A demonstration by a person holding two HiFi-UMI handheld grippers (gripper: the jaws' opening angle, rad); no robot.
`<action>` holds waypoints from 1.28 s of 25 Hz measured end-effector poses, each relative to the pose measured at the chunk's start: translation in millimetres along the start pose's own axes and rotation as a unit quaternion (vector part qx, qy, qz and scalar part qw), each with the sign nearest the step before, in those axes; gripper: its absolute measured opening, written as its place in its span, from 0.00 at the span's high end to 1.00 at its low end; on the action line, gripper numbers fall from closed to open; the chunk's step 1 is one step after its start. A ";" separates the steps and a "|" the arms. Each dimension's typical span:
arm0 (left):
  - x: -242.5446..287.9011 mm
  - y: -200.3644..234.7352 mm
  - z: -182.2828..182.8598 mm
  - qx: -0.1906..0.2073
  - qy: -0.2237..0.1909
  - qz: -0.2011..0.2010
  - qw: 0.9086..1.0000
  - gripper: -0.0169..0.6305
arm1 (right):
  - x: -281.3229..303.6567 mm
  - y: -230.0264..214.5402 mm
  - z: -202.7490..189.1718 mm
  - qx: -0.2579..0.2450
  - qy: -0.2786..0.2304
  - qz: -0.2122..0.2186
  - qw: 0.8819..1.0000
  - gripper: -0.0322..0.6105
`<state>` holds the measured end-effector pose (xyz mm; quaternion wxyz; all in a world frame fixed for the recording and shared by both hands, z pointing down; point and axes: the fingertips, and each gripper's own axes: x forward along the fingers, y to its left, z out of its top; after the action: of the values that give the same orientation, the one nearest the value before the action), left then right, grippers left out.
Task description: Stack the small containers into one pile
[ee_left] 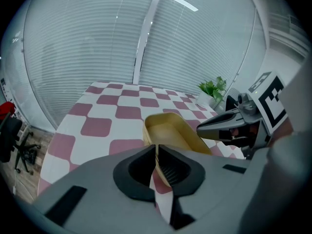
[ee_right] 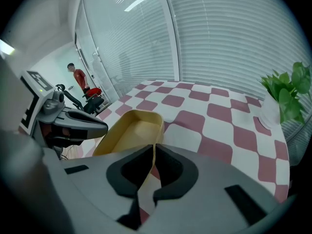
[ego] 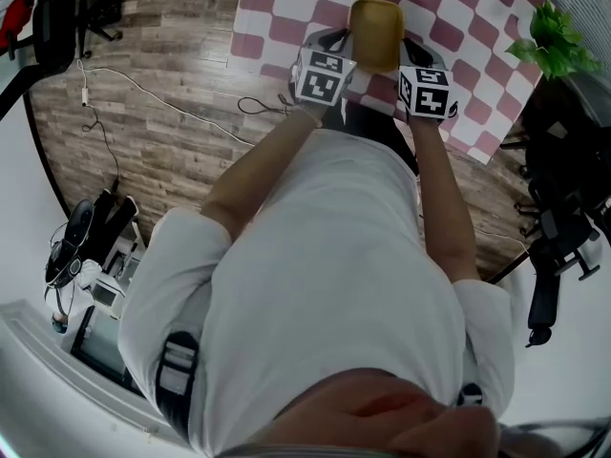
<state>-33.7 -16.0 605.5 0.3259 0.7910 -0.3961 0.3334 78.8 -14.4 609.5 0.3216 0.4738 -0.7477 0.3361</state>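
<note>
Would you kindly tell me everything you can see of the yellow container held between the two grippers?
The yellow container is a shallow, rounded-rectangular tub with thin walls that look like plastic. It sits open side up and is empty. It is over the pink-and-white checked cloth; whether it rests on the cloth or is lifted cannot be told. The left gripper pinches its left wall and the right gripper its right wall, both near the person's end.

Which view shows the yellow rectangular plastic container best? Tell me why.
The right gripper view: the yellow rectangular plastic container appears large there, with its hollow inside and rounded rim plain to see. The left gripper view shows it too, but one side is partly covered. The head view shows it small, from above.
</note>
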 end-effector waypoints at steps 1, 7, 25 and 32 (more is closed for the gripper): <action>-2.4 -0.4 2.9 0.002 -0.002 0.000 1.000 0.90 | -1.5 -1.0 1.0 0.002 -0.001 -0.002 1.000 0.89; -26.1 -7.1 28.3 0.011 -0.035 -0.005 0.999 0.90 | -30.6 -0.2 29.8 -0.006 -0.046 -0.005 0.999 0.89; -172.6 -81.0 163.0 0.051 -0.237 -0.099 0.965 0.91 | -200.3 51.6 173.1 -0.073 -0.267 0.034 0.960 0.89; -232.8 -116.8 196.5 0.093 -0.299 -0.123 0.942 0.91 | -267.8 82.6 200.1 -0.103 -0.318 0.059 0.941 0.89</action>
<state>9.9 -18.6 282.2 0.1557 0.9235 -0.3426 0.0739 62.1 -17.3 265.6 0.0933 0.4751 -0.8683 0.1077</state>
